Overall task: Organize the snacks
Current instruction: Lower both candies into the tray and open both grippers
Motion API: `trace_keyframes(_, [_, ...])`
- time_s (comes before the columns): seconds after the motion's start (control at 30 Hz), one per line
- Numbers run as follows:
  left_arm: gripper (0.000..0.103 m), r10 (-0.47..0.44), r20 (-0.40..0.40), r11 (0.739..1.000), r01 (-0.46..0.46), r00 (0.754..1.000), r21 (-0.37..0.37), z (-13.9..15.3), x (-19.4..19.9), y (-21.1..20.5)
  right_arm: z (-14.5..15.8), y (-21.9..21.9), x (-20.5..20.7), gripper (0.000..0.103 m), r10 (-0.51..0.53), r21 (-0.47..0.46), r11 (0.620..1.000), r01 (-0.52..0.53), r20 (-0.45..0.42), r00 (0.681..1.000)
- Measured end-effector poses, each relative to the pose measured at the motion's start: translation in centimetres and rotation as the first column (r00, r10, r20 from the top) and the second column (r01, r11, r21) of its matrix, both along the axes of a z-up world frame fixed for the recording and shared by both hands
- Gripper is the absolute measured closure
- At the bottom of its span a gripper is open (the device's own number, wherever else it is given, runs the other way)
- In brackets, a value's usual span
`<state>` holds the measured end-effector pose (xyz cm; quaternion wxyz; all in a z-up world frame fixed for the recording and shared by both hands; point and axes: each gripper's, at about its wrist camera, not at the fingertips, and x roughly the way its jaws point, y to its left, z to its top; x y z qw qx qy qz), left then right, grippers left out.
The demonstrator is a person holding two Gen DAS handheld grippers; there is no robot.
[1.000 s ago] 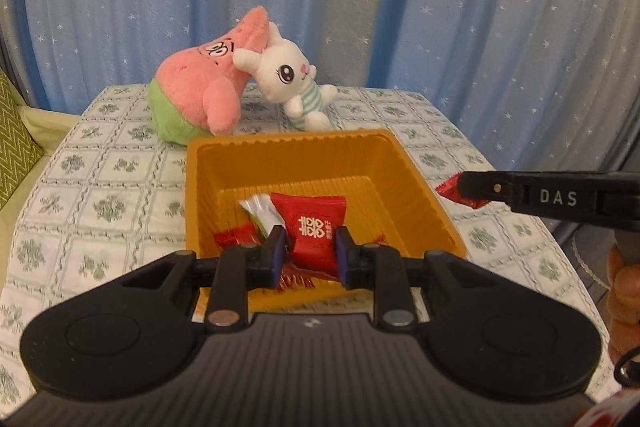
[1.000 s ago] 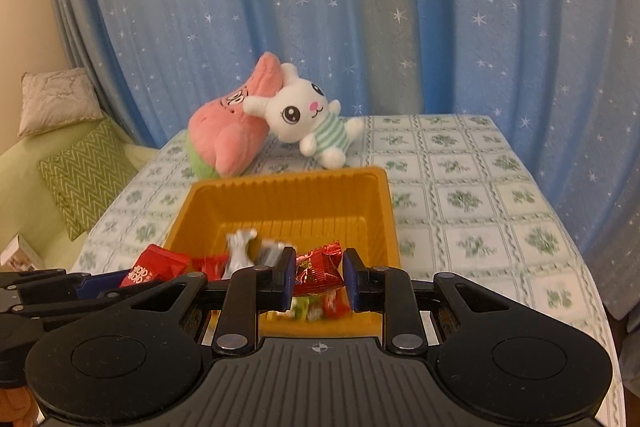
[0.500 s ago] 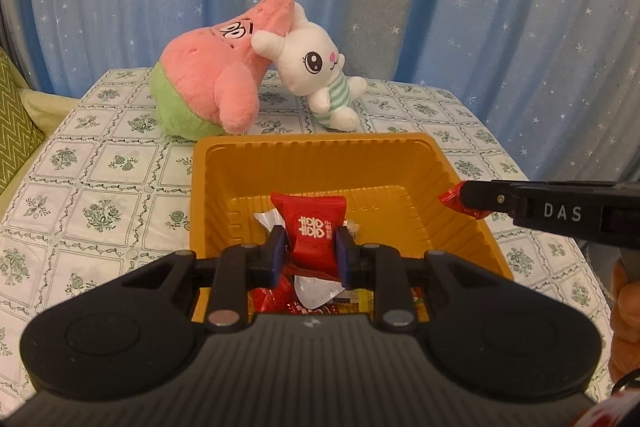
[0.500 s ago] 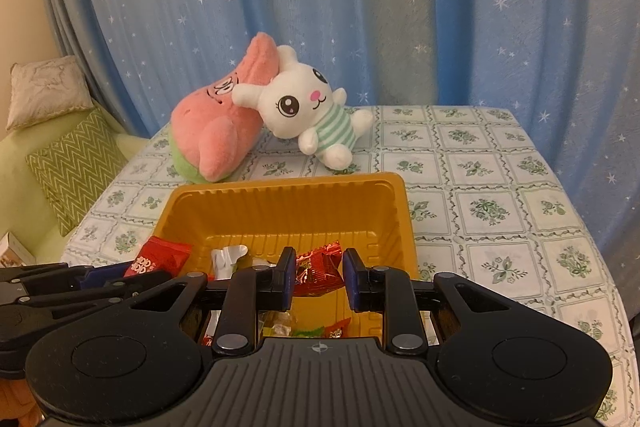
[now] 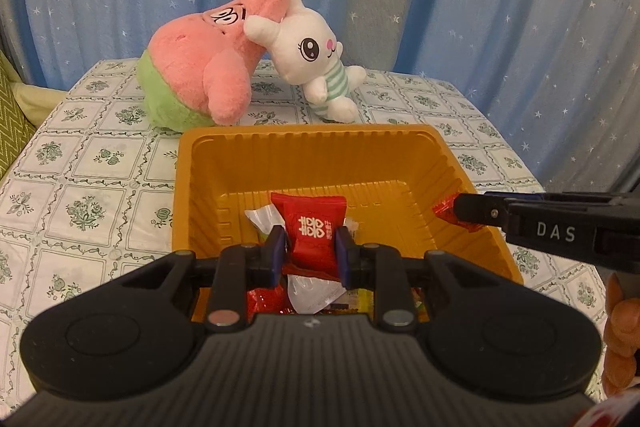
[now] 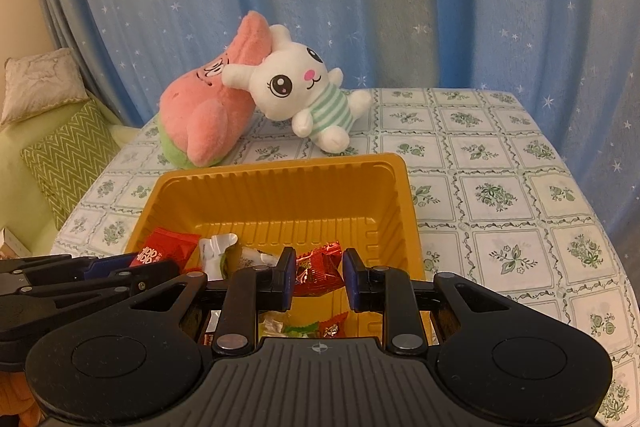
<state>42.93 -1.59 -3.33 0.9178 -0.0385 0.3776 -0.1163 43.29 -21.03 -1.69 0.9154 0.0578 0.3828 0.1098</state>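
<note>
Star-speckled blue curtains back a tiled-cloth surface; two plush toys crowd the orange tray, above which left claw grips a red packet, right claw a foil candy.

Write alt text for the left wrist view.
The left gripper holds a red packet over a yellow tray of snacks; the right gripper holds a red candy beside it. Two plush toys lie behind.

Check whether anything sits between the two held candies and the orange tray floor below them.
Nothing blocks either drop. The left tongs hold the red packet and the right tongs the foil candy, both over the orange tray; only loose snacks lie beneath.
</note>
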Motion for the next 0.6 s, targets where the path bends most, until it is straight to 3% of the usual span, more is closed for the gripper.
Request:
trace_keyframes(0.17, [0.067,-0.006,0.005,1.0,0.006,1.0,-0.015,-0.2,0.3,0.3,-0.2,-0.1,0.1,0.078,-0.004,0.002,1.0,0.004,-0.003,1.0])
trace_keyframes(0.6, [0.064,0.02,0.019,0.999,-0.021,1.0,0.042,-0.2,-1.7,1.9,0.1,-0.5,-0.2,0.077,-0.017,0.017,1.0,0.017,-0.005,1.0])
